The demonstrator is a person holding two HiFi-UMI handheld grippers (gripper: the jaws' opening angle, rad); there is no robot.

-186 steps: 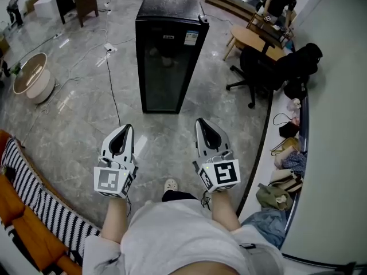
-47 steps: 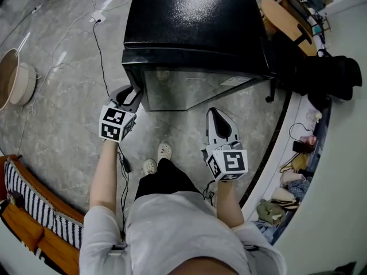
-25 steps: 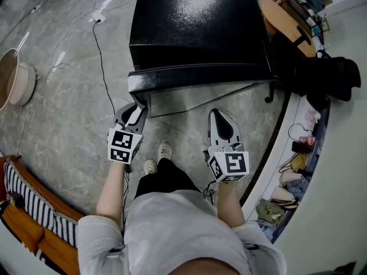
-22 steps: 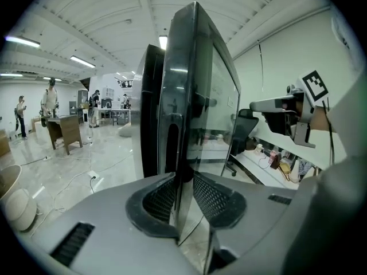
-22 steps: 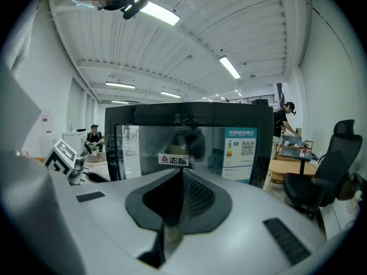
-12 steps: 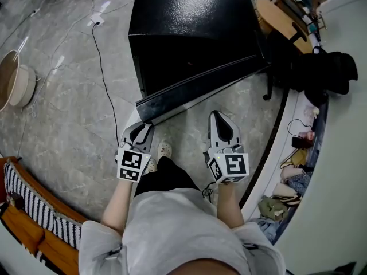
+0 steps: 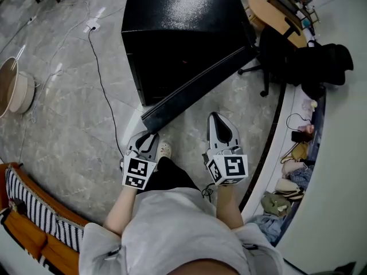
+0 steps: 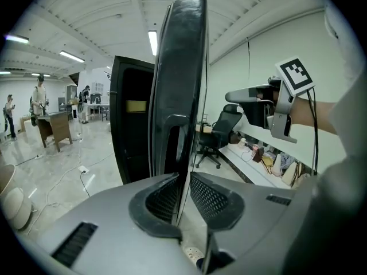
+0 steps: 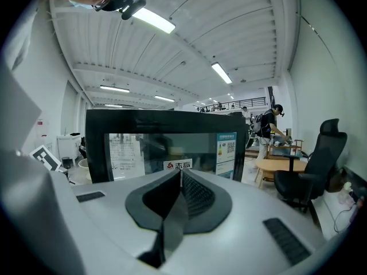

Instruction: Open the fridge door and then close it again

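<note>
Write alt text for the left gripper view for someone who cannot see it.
The left tool grips the edge of the open black fridge door, its jaws having just closed further; the right tool hangs alongside.

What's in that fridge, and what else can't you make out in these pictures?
- Fridge contents: in the head view its own top covers the inside; in the left gripper view the opening is just dark.
- Sticker on the fridge door: right gripper view, print too small to read.
- Distant people: left gripper view, too small to tell what they do.
</note>
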